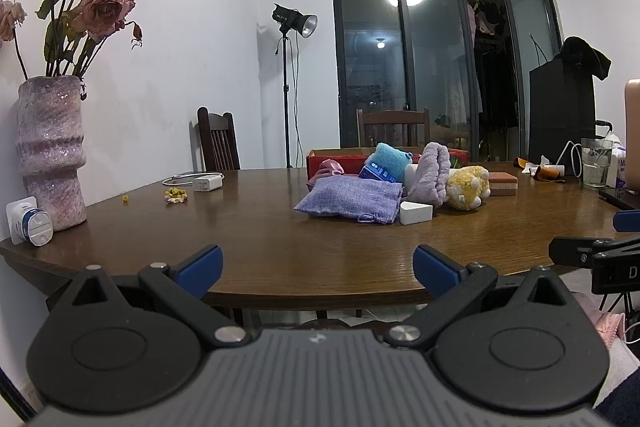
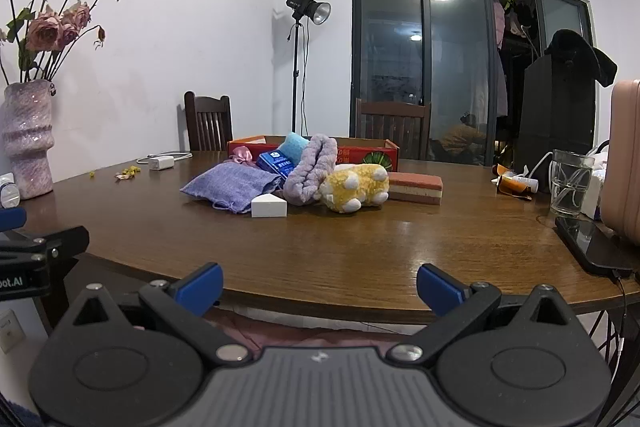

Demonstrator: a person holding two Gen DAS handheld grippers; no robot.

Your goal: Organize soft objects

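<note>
Soft toys [image 2: 356, 187] and a purple pouch [image 2: 234, 185] lie mid-way on the brown table [image 2: 400, 247], before a red box [image 2: 360, 153]. A white wedge [image 2: 269, 207] sits in front. Left gripper [image 1: 318, 267] and right gripper [image 2: 320, 285] hang wide open, empty, at the near edge.

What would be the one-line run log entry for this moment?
left gripper: open, empty | right gripper: open, empty | both at near table edge | soft pile: purple pouch, yellow plush untouched

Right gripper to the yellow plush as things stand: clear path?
Probably yes. The right gripper is open at the near table edge, and bare table lies between it and the yellow plush. The white wedge sits off to the left of the line.
</note>
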